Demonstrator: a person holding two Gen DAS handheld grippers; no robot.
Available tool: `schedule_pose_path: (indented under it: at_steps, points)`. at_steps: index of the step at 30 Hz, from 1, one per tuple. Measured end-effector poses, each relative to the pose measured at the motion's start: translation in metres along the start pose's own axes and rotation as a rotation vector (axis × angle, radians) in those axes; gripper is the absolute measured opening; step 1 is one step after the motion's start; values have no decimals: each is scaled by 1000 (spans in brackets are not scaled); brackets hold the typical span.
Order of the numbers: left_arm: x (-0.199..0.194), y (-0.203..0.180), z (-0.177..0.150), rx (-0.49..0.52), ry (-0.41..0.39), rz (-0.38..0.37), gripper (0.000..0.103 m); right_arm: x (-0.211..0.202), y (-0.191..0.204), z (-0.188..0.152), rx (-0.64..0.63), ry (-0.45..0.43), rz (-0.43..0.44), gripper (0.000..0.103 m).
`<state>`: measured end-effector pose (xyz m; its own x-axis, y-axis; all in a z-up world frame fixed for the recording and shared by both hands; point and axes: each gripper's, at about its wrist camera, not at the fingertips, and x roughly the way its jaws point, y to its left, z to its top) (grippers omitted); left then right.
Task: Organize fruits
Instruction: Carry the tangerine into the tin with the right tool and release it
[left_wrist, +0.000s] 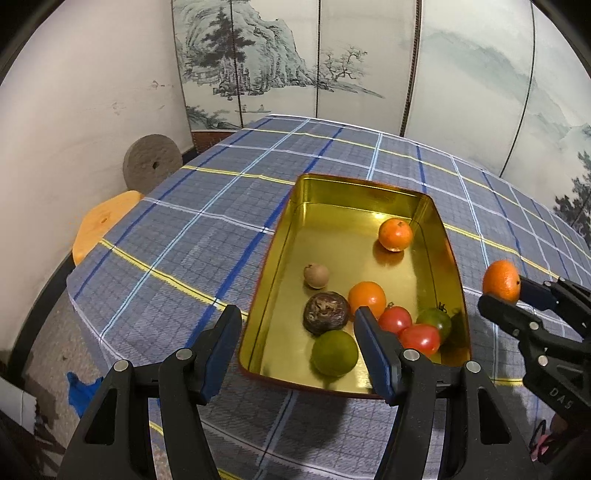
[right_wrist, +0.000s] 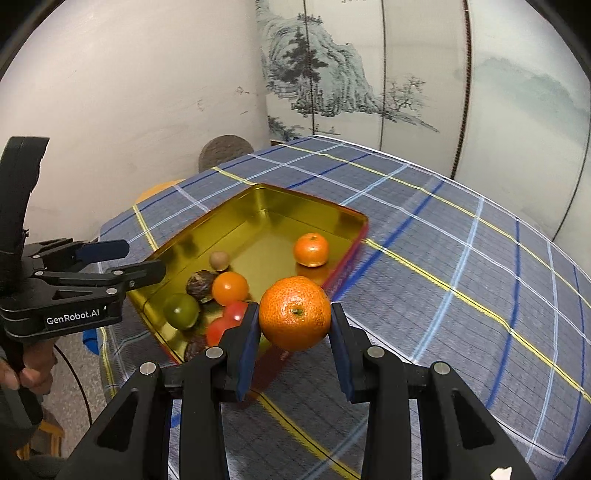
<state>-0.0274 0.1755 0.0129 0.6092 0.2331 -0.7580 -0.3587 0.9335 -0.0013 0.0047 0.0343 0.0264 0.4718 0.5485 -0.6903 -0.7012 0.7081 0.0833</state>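
The right tool (right_wrist: 294, 326) grips a tangerine (right_wrist: 294, 313) above the checked desk (right_wrist: 443, 277), just beside the gold tin (left_wrist: 369, 192) of fruit. The left tool (left_wrist: 295, 328) hangs half-open, empty, over the tin's near end.

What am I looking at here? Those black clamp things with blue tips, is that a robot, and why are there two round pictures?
No robot: a person holds one pair of tongs in each hand, and a camera on each looks along its fingers. That gives two pictures. The left tongs are open and empty over a gold tin tray on a plaid tablecloth. In it lie tangerines, tomatoes, a green citrus and brown fruits. The right tongs grip a tangerine, not yet in the tray.
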Motion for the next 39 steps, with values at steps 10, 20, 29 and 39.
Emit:
schedule_pose_path:
  at_steps: [10,20,29,39]
  points:
    - [-3,27,-1,-51,-2,46,66,17,17,3,-27,26,41,33]
    - [-3,36,-6,-65,6,57,69,35,32,9,-47,52,75,33]
    - [-1,40,-8,-61,9,75,69,58,44,12,-63,85,80,33]
    - [1,43,-10,-62,12,88,70,71,47,10,-61,107,71,34]
